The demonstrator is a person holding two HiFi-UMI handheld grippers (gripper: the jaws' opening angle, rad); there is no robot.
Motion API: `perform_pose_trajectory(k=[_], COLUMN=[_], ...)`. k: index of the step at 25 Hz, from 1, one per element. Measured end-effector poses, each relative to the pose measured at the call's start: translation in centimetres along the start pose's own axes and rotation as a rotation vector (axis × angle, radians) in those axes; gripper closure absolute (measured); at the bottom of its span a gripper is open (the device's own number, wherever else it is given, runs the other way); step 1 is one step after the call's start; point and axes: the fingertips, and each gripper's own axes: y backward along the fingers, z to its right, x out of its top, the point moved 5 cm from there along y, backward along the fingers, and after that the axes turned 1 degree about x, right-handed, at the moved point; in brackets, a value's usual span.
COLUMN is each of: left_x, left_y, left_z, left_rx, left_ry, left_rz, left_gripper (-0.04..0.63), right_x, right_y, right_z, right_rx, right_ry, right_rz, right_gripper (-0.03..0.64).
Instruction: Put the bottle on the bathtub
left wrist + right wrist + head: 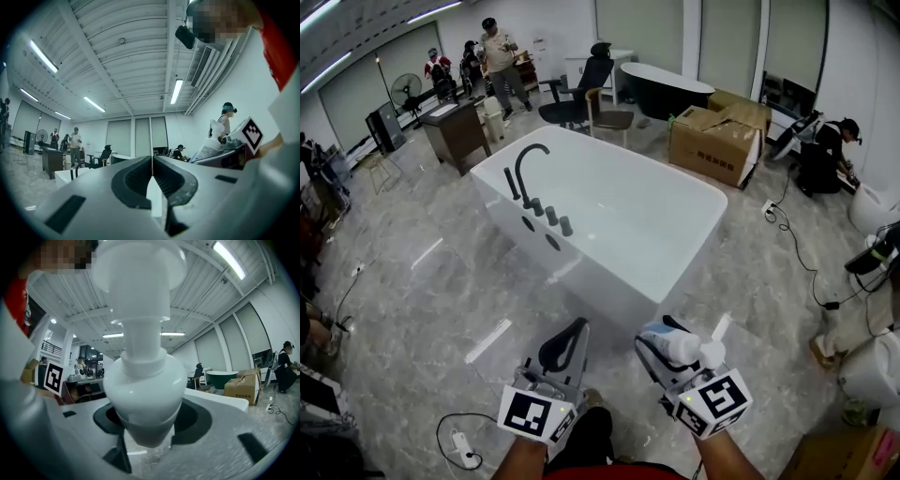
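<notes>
A person stands at the foot of a white bathtub point(679, 178) in a showroom, a gripper in each hand. The right gripper point(668, 356), at 5 o'clock in the head view, is clamped on a white pump bottle point(682, 346), its jaws closed round the body below the shoulder. The bottle is carried tilted, pump head toward 4 o'clock, clear of the floor and short of the tub. The left gripper point(572, 333), at 6 o'clock, has its jaws pressed together with nothing between them.

The tub lies at 12 o'clock from both grippers, its near corner just ahead of them. A dark faucet point(525, 169) and a row of knobs sit on its rim at 10 o'clock.

The bottle looks like smooth plastic. It is likely light, fairly stiff and a little slippery, so the body is the sound place to hold it. The pump head would probably turn or give.

The rim appears glossy and narrow. The bottle would need to come upright and be set down squarely, or it could slide into the basin.
</notes>
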Motion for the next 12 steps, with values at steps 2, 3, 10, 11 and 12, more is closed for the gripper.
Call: perform_pose_trajectory(k=[2,3,10,11,12], left_x=[-0.6,-0.9,-3.6,-4.1,-4.6], left_y=[-2.0,-3.1,-9.9,-10.7,-11.5], left_z=[-2.0,-3.0,-11.2,-12.2,-13.0], left_rx=[-0.005,-0.009,-0.055,-0.067,-0.082], left_ry=[0.004,0.004,0.02,0.025,0.029], left_rz=[0.0,-0.001,-0.031,-0.041,-0.053], left_gripper=[0.581,0.581,0.581,0.581,0.581], right_x=[-0.1,-0.1,-1.7,-1.9,-2.1], right_y=[-2.5,-3.8,-13.9,-15.1,-16.2], right_z=[1.2,1.9,6.2,6.8,7.3], right_rx=[-0.005,-0.009,-0.063,-0.071,-0.078], right_ry=[0.011,0.016,0.032,0.033,0.035], right_rz=[-0.012,-0.022,-0.11,-0.122,-0.133], right_gripper=[0.376,0.376,0.376,0.376,0.376])
